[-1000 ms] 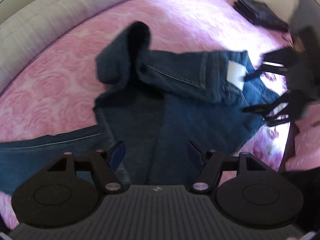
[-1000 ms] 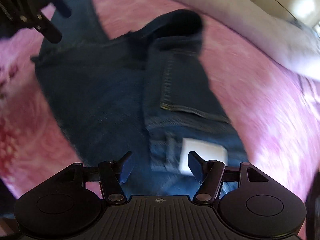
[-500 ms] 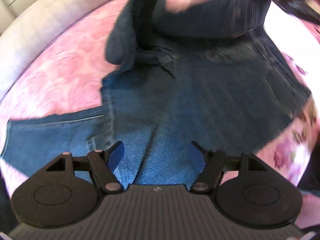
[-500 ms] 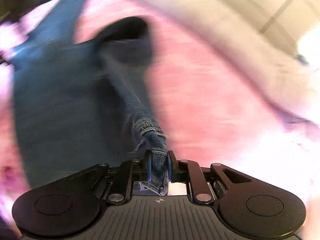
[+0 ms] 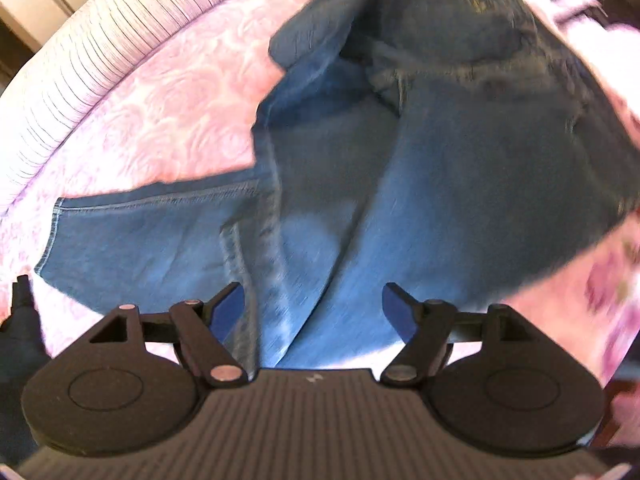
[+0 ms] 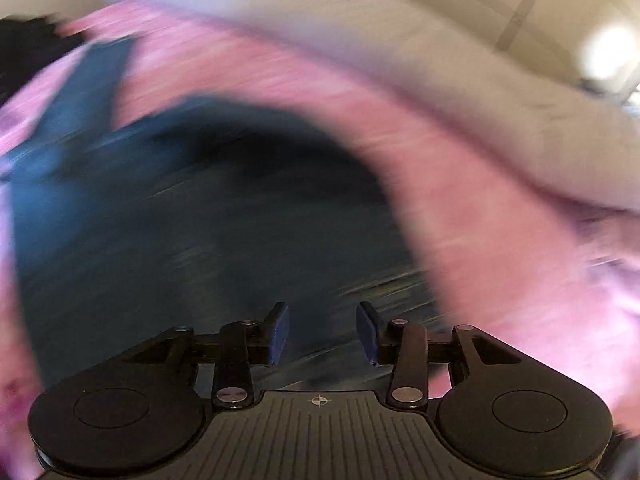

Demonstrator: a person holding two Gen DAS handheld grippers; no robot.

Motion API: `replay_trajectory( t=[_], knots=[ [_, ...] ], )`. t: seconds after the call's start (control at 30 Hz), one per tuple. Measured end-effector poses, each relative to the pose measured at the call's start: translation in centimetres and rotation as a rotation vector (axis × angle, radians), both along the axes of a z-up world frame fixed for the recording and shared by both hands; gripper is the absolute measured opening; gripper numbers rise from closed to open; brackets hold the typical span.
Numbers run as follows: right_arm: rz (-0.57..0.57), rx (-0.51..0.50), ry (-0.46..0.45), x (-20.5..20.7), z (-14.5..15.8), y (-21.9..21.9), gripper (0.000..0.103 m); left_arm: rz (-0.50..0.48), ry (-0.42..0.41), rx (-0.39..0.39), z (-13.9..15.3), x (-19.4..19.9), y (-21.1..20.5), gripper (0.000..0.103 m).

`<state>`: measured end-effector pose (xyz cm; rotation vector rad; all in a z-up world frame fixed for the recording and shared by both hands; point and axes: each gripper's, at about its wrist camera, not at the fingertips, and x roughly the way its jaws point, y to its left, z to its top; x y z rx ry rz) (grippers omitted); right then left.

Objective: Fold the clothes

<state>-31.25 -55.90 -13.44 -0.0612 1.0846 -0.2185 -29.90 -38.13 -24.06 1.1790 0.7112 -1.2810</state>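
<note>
A pair of blue jeans (image 5: 420, 168) lies spread over a pink rose-patterned bedspread (image 5: 160, 120) on a bed. In the left wrist view the denim fills most of the frame: one leg runs out to the left, its stitched hem and side seam flat on the bedspread, while the rest of the garment bunches upward into a raised, darker fold near the top. A pale ribbed edge of the bed (image 5: 68, 68) curves along the upper left.

The left gripper (image 5: 313, 307) hangs over the lower part of the jeans, pointing steeply down. Its jaws have just been opening and stand wide apart, with denim showing in the gap below them but nothing pressed between the blue pads (image 5: 224, 310).

The right wrist view is heavily smeared by motion. The right gripper (image 6: 322, 332) is above the dark denim (image 6: 180, 220), with pink bedspread (image 6: 500, 260) sweeping round on the right and the pale bed edge (image 6: 400, 60) beyond it. Its jaws have just been opening and are released, parted about halfway; the blue pads (image 6: 280, 330) grip no cloth, and the jeans lie beneath them. Whether the pads touch the fabric cannot be told through the blur
</note>
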Motion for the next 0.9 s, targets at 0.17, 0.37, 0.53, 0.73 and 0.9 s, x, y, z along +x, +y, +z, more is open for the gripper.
replay_trajectory(
  t=[0.17, 0.37, 0.53, 0.73, 0.9],
  knots=[
    [0.196, 0.035, 0.114, 0.4, -4.1, 13.9, 0.045, -0.278, -0.139, 0.032, -3.5, 1.7, 4.9, 0.074],
    [0.243, -0.123, 0.240, 2.2, -8.3, 20.3, 0.047, -0.507, -0.241, -0.021, -7.6, 6.6, 7.8, 0.080],
    [0.257, -0.267, 0.278, 2.5, -11.0, 23.1, 0.049, -0.698, -0.221, -0.116, -8.1, 8.4, 7.5, 0.087],
    [0.225, -0.380, 0.277, 3.8, -12.5, 23.7, 0.049, -0.777, -0.260, -0.172, -7.5, 8.8, 6.4, 0.068],
    [0.211, -0.469, 0.328, 3.2, -14.4, 23.5, 0.048, -0.889, -0.486, -0.163, -10.0, 9.5, 7.5, 0.067]
  ],
)
